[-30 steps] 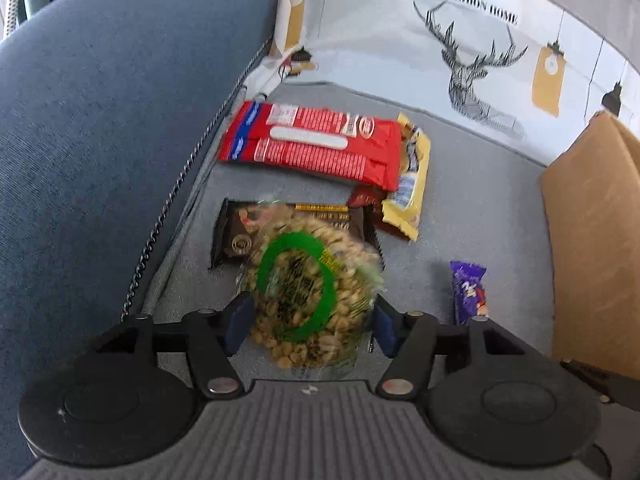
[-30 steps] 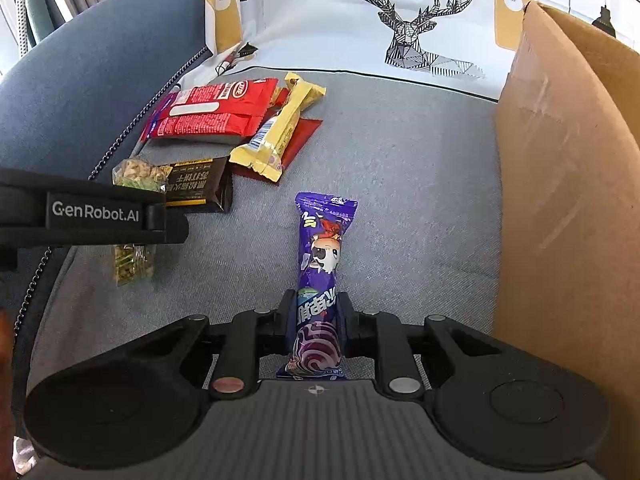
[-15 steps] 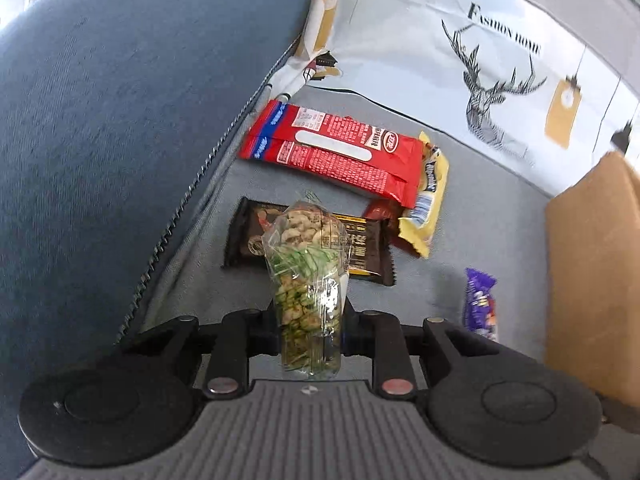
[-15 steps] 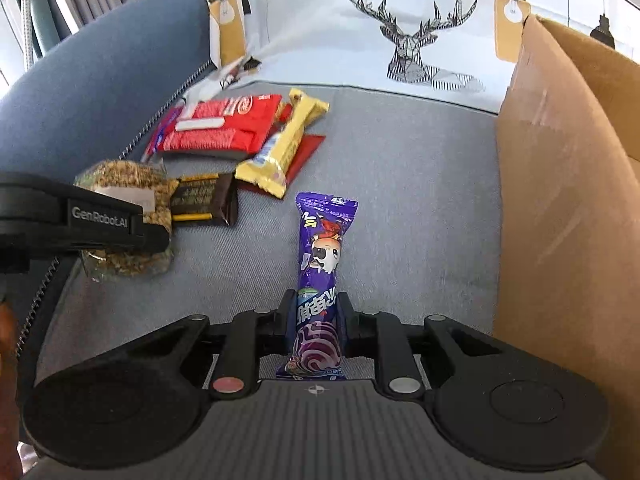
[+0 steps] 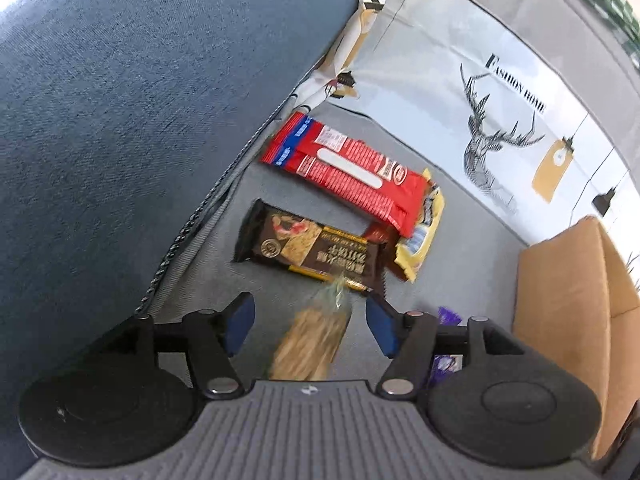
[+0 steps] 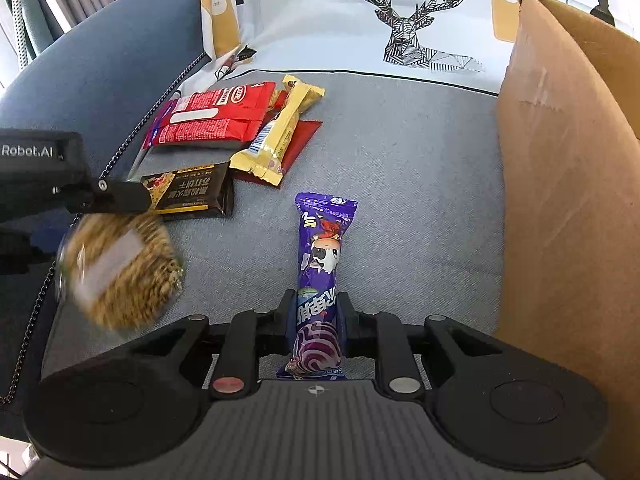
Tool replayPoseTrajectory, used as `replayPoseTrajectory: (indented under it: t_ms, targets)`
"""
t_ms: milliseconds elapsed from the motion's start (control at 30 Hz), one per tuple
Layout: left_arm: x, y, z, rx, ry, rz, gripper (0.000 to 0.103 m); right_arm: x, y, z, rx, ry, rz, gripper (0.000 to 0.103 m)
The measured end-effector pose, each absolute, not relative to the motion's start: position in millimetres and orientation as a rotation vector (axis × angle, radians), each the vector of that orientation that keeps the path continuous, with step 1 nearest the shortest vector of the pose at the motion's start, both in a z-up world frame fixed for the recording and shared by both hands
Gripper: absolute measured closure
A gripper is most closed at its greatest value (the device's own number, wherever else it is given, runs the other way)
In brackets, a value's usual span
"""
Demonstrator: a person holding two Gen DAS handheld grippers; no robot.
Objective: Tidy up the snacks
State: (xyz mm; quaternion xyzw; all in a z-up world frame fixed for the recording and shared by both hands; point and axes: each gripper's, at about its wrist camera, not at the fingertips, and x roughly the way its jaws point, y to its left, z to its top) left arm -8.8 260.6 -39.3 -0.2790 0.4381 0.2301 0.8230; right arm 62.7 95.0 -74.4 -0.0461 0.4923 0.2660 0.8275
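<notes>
My left gripper [image 5: 308, 312] hangs over the grey sofa seat with its jaws opening wide. A clear bag of nuts [image 5: 312, 340] is between the blue pads, blurred and touching neither. In the right wrist view the same bag of nuts [image 6: 120, 272] is a blur just under the left gripper's finger [image 6: 120, 196]. My right gripper [image 6: 316, 314] is shut on the lower end of a purple snack pack [image 6: 322, 248], which lies lengthwise on the seat. A tall cardboard box [image 6: 560, 200] stands at the right.
On the seat lie a red packet [image 5: 348, 168], a dark brown bar [image 5: 312, 248] and a yellow bar [image 5: 424, 236] on a red card. The blue sofa arm [image 5: 120, 120] rises at the left. A deer-print cushion [image 6: 400, 20] leans at the back.
Half a second ago the left jaws were shut on the nut bag; now they stand apart and the bag blurs loose between them. The left gripper has rolled and shifted. The right gripper has not moved.
</notes>
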Motion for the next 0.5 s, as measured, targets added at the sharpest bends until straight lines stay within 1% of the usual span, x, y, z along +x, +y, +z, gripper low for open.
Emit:
replayPoseTrajectory:
  t_ms: [200,367,500]
  targets:
    - [-19.2,252.8,-19.6,-0.458,0.86,0.521,0.031,62.9,95.5,-73.7,-0.101,1.043,0.571,0.082]
    - [-32.4,264.0,-11.9,-0.525,0.809,0.488,0.032,62.8,95.2,-74.0,-0.102,1.044,0.573,0.082]
    - [-28.3,254.1,-12.2,-0.449,0.847,0.475,0.03,62.8,94.8,-73.1,-0.102,1.044,0.579,0.082]
